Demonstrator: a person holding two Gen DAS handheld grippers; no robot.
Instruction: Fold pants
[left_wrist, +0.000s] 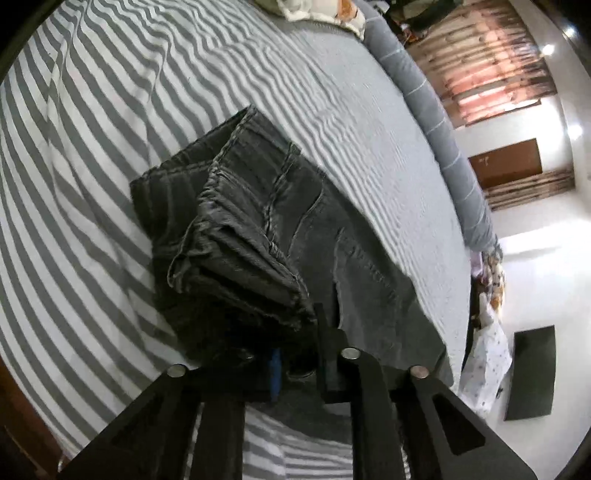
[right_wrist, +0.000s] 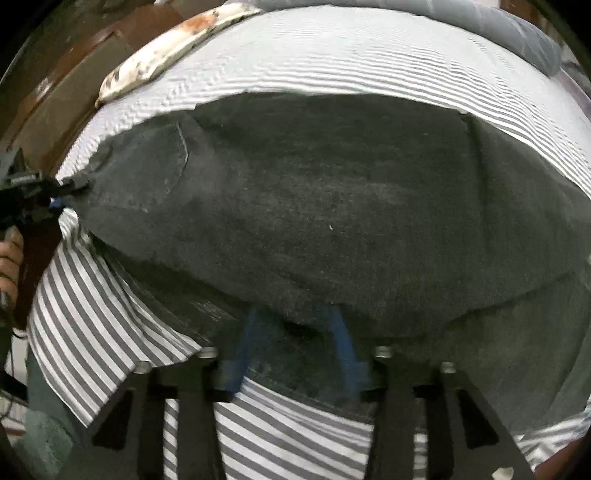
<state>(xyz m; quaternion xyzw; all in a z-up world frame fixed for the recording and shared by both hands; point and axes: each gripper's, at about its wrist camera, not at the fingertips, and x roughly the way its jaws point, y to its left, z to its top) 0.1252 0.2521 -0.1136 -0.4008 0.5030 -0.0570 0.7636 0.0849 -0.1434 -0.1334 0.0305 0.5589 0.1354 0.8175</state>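
Dark grey pants lie folded in layers on a bed with a grey-and-white striped sheet. My left gripper is shut on the near edge of the stacked layers, its jaws close together. In the right wrist view the pants fill the middle, and the left gripper pinches their left corner. My right gripper stands open at the pants' near edge. Its blue fingers are well apart, with the fabric's hem lying over their tips and between them.
A long grey bolster runs along the bed's far side, and a patterned pillow lies at the head. A dark mat and a spotted cloth are on the white floor. A person's hand holds the left gripper.
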